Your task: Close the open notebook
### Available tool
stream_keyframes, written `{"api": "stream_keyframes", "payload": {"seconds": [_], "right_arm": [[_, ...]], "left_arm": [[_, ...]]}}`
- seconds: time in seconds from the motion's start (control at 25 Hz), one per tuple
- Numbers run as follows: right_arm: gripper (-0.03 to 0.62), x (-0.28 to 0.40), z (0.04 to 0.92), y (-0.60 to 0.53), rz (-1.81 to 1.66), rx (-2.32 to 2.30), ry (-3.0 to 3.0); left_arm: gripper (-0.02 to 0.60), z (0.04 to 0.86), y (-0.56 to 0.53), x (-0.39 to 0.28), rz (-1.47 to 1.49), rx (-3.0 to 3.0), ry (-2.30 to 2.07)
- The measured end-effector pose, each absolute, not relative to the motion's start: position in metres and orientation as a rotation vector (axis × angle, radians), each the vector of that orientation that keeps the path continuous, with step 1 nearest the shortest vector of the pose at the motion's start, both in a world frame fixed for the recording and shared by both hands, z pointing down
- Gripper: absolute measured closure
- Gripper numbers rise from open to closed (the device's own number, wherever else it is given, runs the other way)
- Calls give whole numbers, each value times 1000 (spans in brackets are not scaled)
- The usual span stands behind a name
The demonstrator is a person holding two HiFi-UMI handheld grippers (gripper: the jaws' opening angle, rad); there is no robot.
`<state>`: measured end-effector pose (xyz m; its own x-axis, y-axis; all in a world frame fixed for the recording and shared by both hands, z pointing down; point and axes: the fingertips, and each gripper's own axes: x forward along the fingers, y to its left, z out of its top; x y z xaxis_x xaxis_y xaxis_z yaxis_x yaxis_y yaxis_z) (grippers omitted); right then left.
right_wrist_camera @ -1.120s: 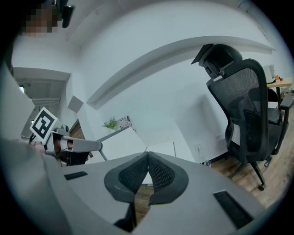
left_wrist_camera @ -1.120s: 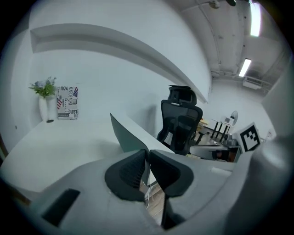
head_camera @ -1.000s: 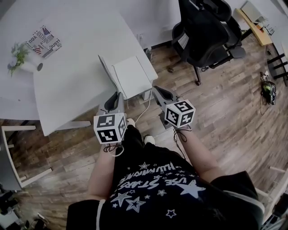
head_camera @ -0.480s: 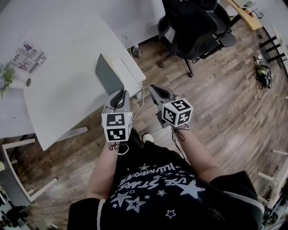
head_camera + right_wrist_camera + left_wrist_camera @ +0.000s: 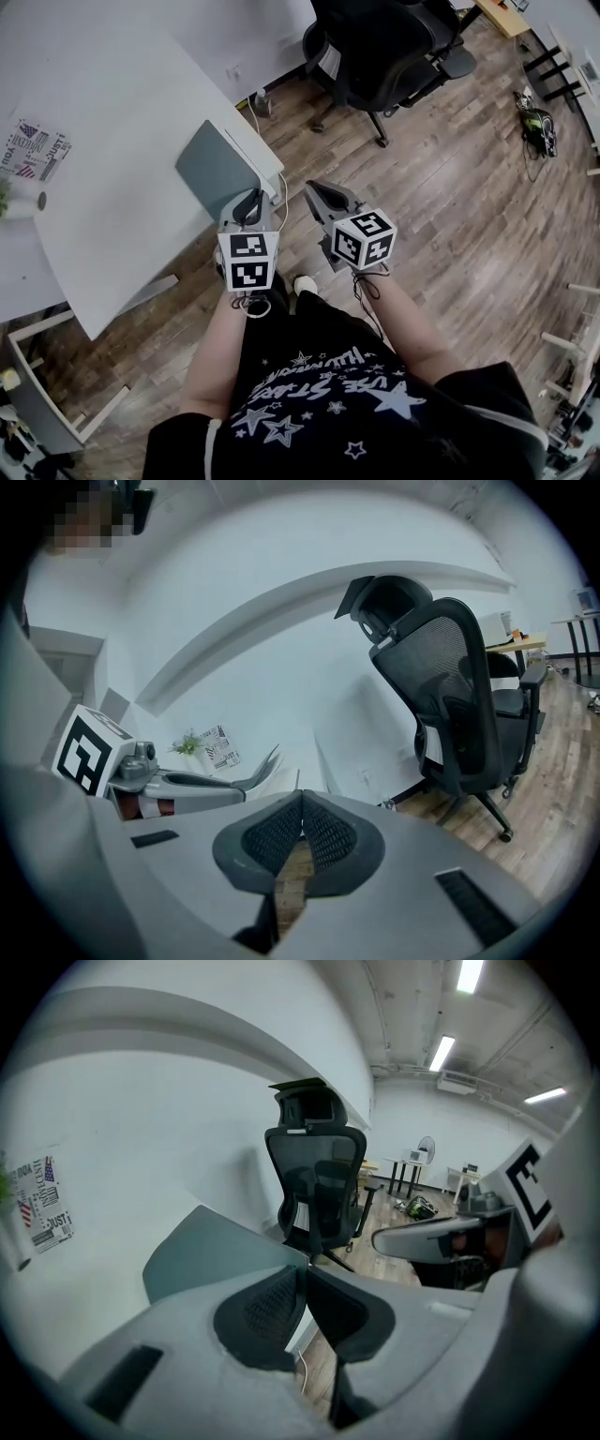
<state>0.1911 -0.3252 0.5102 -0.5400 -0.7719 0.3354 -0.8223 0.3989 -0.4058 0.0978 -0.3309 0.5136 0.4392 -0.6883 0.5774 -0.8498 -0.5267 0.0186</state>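
Observation:
The notebook [image 5: 217, 171] lies at the near corner of the white table [image 5: 112, 112]. Its grey cover faces me, with only a thin white strip of page along its right edge. The left gripper view shows the same grey cover [image 5: 211, 1258] just beyond the jaws; I cannot tell whether it lies fully flat. My left gripper [image 5: 251, 196] hangs shut and empty just off the table corner, close to the notebook's near edge and apart from it. My right gripper [image 5: 313, 188] is shut and empty over the wooden floor to the right. In each gripper view the pads meet: left [image 5: 305, 1271], right [image 5: 300, 795].
A black office chair [image 5: 380, 47] stands on the wooden floor beyond the right gripper. A printed card [image 5: 34, 150] lies far left on the table. A white cable [image 5: 278, 204] hangs off the table corner. A white frame [image 5: 42, 403] stands at lower left.
Both grippers have drifted toward the table corner, the left one more. The notebook now shows mostly grey cover where a wide white page showed before. Both jaws stay shut.

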Motion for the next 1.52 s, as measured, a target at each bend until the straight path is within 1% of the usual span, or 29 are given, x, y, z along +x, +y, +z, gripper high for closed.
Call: {"api": "stream_keyframes", "payload": {"seconds": [0.64, 0.76, 0.88, 1.0, 1.08, 1.2, 1.28, 1.44, 1.52], "right_arm": [[589, 218, 515, -317, 860, 1517, -2507], [589, 220, 508, -313, 845, 1503, -2530], [589, 222, 497, -307, 819, 1479, -2566], [589, 223, 486, -301, 789, 1445, -2613], [591, 223, 479, -297, 778, 1427, -2641], [589, 220, 473, -290, 759, 1404, -2671], [589, 217, 469, -286, 746, 1395, -2689], [590, 204, 465, -275, 728, 1360, -2711], [591, 198, 462, -268, 710, 1337, -2718]], "left_arm": [[529, 560, -335, 118, 911, 2300, -1246], [517, 554, -331, 118, 896, 2301, -1261], [493, 535, -322, 117, 818, 2312, -1286], [433, 511, -309, 115, 714, 2316, -1328], [425, 496, -297, 110, 673, 2313, -1370], [425, 476, -278, 98, 609, 2309, -1434], [437, 464, -266, 87, 567, 2307, -1473], [517, 453, -250, 59, 491, 2275, -1535], [532, 454, -243, 47, 461, 2250, -1546]]}}
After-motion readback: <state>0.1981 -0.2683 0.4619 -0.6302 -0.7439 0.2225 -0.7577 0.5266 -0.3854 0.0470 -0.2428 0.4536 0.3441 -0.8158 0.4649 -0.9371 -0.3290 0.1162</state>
